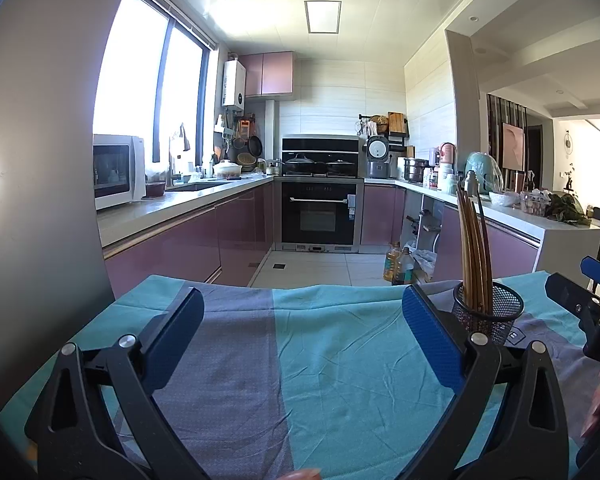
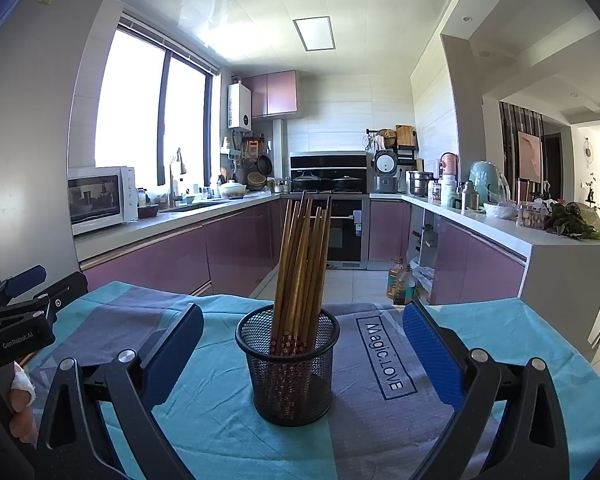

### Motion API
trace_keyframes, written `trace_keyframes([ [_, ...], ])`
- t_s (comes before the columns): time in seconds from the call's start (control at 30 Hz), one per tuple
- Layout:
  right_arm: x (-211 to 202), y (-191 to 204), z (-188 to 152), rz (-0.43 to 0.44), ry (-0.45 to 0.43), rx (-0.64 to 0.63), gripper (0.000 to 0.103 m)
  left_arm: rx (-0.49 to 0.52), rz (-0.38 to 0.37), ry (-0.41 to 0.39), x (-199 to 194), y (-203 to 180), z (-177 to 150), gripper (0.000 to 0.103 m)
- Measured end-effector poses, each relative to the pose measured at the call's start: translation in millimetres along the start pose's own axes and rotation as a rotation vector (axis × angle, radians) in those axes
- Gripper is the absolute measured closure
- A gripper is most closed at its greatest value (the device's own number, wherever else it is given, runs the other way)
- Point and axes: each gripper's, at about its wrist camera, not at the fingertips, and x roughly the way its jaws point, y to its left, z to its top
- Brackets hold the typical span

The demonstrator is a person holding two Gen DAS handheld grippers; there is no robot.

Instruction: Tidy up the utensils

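A black mesh cup (image 2: 290, 368) stands upright on the teal and grey cloth (image 2: 220, 420), holding several wooden chopsticks (image 2: 302, 264) that lean slightly right. My right gripper (image 2: 303, 332) is open, its blue pads on either side of the cup without touching it. In the left wrist view the same cup (image 1: 487, 314) with its chopsticks (image 1: 474, 248) sits just beyond my right-hand finger. My left gripper (image 1: 303, 320) is open over bare cloth (image 1: 300, 360), with nothing between its fingers. The right gripper (image 1: 596, 300) shows at the right edge of that view, the left gripper (image 2: 16, 304) at the left edge of the other.
The cloth-covered table ends at its far edge (image 2: 260, 300), with the kitchen floor beyond. Oil bottles (image 2: 400, 282) stand on the floor by the right counter (image 2: 540, 240). A grey wall or fridge side (image 1: 40, 160) rises close on the left. A hand (image 2: 22, 408) holds the left gripper.
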Motion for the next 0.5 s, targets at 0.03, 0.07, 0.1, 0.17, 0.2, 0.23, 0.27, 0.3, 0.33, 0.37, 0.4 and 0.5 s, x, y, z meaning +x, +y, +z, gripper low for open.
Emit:
trace_keyframes([
  [0.03, -0.2, 0.0, -0.2, 0.000, -0.001, 0.000, 0.006, 0.001, 0.001, 0.001, 0.0, 0.2, 0.0, 0.006],
  [0.07, 0.0, 0.1, 0.0, 0.000, -0.001, 0.000, 0.006, 0.002, 0.001, 0.001, -0.2, 0.6, 0.1, 0.006],
  [0.1, 0.2, 0.1, 0.3, -0.001, -0.001, -0.001, 0.006, 0.002, 0.001, 0.001, -0.3, 0.5, 0.2, 0.006],
  [0.17, -0.4, -0.6, 0.5, -0.003, -0.004, -0.005, 0.006, 0.001, 0.001, 0.002, -0.2, 0.9, 0.5, 0.006],
  [0.2, -0.3, -1.0, 0.9, -0.004, -0.004, -0.005, 0.006, 0.001, 0.001, 0.003, -0.2, 0.7, 0.2, 0.006],
  [0.23, -0.4, -1.3, 1.1, -0.004, -0.005, -0.005, 0.006, 0.002, 0.001, 0.004, 0.0, 0.6, 0.0, 0.006],
  [0.27, -0.7, -1.1, 1.0, -0.005, -0.005, -0.004, 0.006, 0.002, 0.002, 0.005, 0.2, 0.8, -0.4, 0.006],
  [0.3, -0.9, -1.5, 1.1, -0.005, -0.006, -0.002, 0.006, 0.001, 0.002, 0.007, 0.3, 1.1, -0.6, 0.006],
  [0.33, -0.4, -2.5, 1.5, -0.005, -0.006, -0.001, 0.006, 0.000, 0.002, 0.009, 0.4, 1.7, -0.8, 0.006],
  [0.37, -0.4, -2.8, 1.6, -0.006, -0.006, 0.000, 0.006, 0.000, 0.002, 0.010, 1.3, 0.8, -1.0, 0.006],
  [0.4, -0.9, -3.2, 1.9, -0.007, -0.007, -0.001, 0.006, 0.000, 0.002, 0.011, 1.3, 1.2, -1.2, 0.006],
  [0.5, 0.0, -3.8, 3.2, -0.009, -0.007, 0.000, 0.006, 0.001, 0.003, 0.009, 1.2, 1.5, -1.2, 0.006],
])
